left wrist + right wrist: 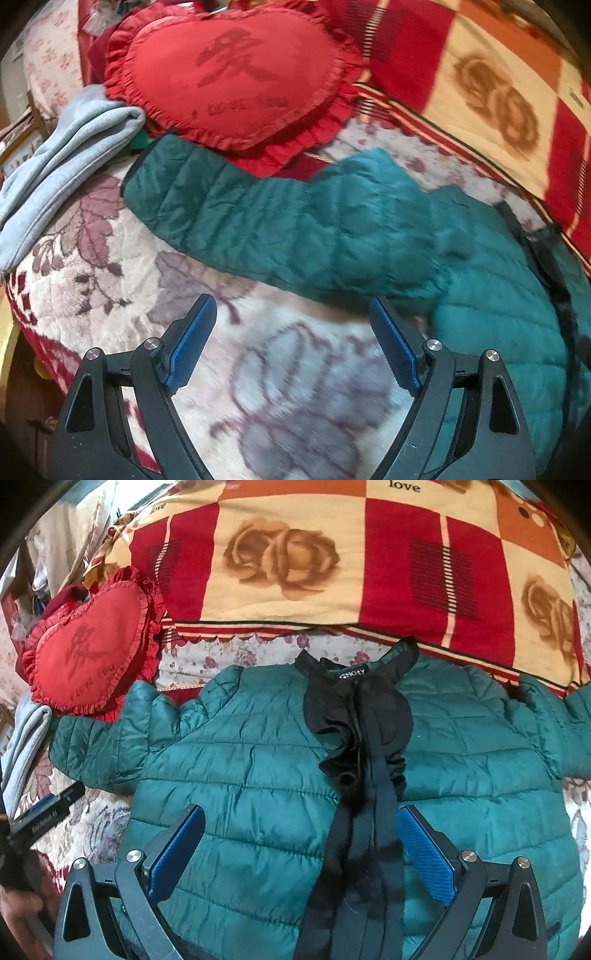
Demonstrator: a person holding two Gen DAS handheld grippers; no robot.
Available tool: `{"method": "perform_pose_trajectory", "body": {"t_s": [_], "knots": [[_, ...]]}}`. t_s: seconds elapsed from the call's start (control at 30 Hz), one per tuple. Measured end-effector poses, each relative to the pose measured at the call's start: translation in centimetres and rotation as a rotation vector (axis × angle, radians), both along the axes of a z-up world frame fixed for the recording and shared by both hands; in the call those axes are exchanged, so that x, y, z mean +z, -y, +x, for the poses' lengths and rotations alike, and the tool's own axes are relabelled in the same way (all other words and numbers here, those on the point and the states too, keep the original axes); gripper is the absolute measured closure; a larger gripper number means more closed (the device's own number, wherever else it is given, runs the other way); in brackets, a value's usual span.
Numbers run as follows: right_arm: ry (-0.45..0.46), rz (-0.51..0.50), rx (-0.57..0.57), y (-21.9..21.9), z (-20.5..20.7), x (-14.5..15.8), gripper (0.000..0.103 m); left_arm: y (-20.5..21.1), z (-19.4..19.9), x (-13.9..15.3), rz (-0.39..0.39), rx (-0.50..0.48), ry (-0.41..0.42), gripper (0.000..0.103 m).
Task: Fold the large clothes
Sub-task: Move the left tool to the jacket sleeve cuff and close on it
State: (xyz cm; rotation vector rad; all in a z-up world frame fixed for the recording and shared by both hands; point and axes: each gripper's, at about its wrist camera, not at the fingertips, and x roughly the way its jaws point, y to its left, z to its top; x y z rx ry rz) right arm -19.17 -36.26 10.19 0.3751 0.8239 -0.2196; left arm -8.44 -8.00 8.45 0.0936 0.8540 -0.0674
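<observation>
A teal quilted jacket (258, 760) lies spread front-up on a floral bedspread (122, 295), with a black ruffled collar and ribbon (362, 716) down its middle. Its left sleeve (240, 218) stretches out toward a red heart pillow. My left gripper (291, 314) is open above the bedspread, just short of that sleeve, holding nothing. My right gripper (301, 823) is open over the jacket's chest, its blue pads either side of the black ribbon. The left gripper's body (44, 819) shows at the left edge of the right wrist view, with a hand below it.
A red heart-shaped pillow (236, 74) with ruffled edge lies beyond the sleeve's cuff. A folded light grey garment (62, 162) rests at the bed's left edge. A red, cream and orange rose-patterned quilt (332, 561) is bunched behind the jacket's collar.
</observation>
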Motion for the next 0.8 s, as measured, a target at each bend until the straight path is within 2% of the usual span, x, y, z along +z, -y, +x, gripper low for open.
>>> {"method": "perform_pose_trajectory", "body": {"t_s": [0.33,0.47,0.7,0.8], "knots": [[-0.013,-0.011,0.024,-0.7,1.2,-0.6,0.0,-3.8,4.2,-1.0,0.032,0.092,-0.003,0.018],[-0.009,-0.004,0.03,-0.7,1.1,-0.5,0.0,-6.2,6.4,-1.3,0.026,0.16,-0.007,0.018],[-0.017,0.016,0.05,-1.2,1.0,-0.6,0.0,-10.9,10.8,-1.3,0.044,0.322,0.043,0.018],[-0.023,0.009,0.073,-1.7,1.0,-0.6,0.0,-12.1,12.8,-1.8,0.039,0.355,0.043,0.018]]}}
